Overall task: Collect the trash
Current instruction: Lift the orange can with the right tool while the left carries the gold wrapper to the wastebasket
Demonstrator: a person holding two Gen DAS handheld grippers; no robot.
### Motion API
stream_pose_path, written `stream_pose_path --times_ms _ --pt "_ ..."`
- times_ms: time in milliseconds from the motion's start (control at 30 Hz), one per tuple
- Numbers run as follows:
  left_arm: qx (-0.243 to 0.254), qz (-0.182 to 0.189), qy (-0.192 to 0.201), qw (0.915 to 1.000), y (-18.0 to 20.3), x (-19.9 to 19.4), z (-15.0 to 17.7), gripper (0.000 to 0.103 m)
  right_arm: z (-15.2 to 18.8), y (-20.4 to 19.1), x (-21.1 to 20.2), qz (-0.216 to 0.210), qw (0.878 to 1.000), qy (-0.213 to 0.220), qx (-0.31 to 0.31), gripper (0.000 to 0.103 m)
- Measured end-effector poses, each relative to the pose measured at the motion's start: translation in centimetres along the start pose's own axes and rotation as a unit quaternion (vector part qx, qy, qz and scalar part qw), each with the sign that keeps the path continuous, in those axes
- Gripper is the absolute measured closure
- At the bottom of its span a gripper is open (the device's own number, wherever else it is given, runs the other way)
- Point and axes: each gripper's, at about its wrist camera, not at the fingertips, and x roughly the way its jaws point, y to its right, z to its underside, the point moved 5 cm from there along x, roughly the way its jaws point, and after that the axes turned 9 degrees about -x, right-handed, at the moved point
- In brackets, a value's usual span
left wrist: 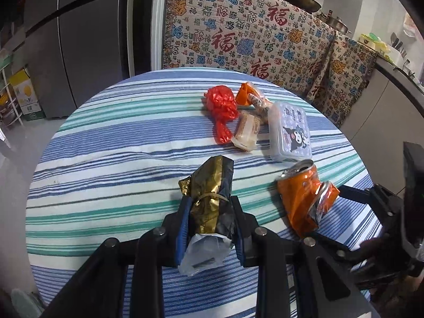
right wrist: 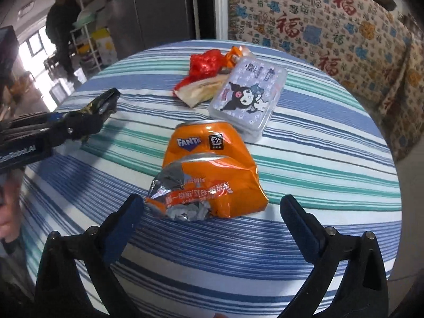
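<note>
Right wrist view: the crushed can point(right wrist: 209, 175) lies between the wide-open right gripper point(right wrist: 212, 212) jaws. A gold wrapper point(left wrist: 212, 201) is held pinched in the left gripper point(left wrist: 210, 220). The slanted, dented can could be squeezed out sideways.

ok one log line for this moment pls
left tool: shut on gold-black wrapper | right tool: open, crushed orange can ahead, untouched

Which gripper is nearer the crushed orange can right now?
Right. The right gripper stands open just short of the crushed orange can; the left gripper, shut on a black-and-gold wrapper, sits off to its side.
</note>
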Motion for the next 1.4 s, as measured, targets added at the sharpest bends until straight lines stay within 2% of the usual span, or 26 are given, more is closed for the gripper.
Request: stream_pose_path --times_ms 67,100,133,267,533,867,1000,1133,1233,1400 --pt "0.006 -0.001 -0.005 1.0000 0.4 0.3 0.3 0.074 -0.2 0.1 0.6 -0.009 1.000 0.002 0.007 0.003" --pt "0.008 -0.001 -0.007 0.9999 0.6 0.4 0.5 0.074 -0.4 0.1 0.9 -0.020 1.000 -0.001 0.012 0.015" --pt "0.009 -0.001 -0.008 0.9999 0.8 0.5 0.5 0.074 0.0 0.6 0.9 -0.023 1.000 -0.007 0.018 0.016" --pt "0.020 -0.006 -0.003 0.9998 1.6 0.2 0.6 0.074 0.7 0.9 0.0 -0.028 0.999 -0.008 0.034 0.016" --pt "0.053 -0.013 0.003 0.9985 3.8 -0.3 1.4 0.074 1.4 2.2 -5.1 -0.036 0.998 0.022 0.050 0.016" --pt "0.088 0.000 0.008 0.9961 7.9 -1.1 1.9 0.074 4.1 5.0 -8.9 -0.013 0.995 0.037 0.096 0.016" --pt "0.103 0.029 0.003 0.9942 11.3 -1.4 1.8 0.074 5.4 7.7 -10.8 -0.004 0.990 0.049 0.134 0.016" --pt "0.122 0.087 -0.018 0.9885 16.8 -1.1 2.2 0.074 7.4 12.4 -13.3 0.010 0.980 0.064 0.189 0.016" --pt "0.136 0.138 -0.045 0.9800 22.2 -0.1 2.9 0.074 9.6 16.5 -15.6 0.027 0.971 0.072 0.228 0.016" --pt "0.179 0.210 -0.092 0.9568 32.0 2.0 4.4 0.074 15.1 24.5 -19.2 0.075 0.954 0.061 0.285 0.016"
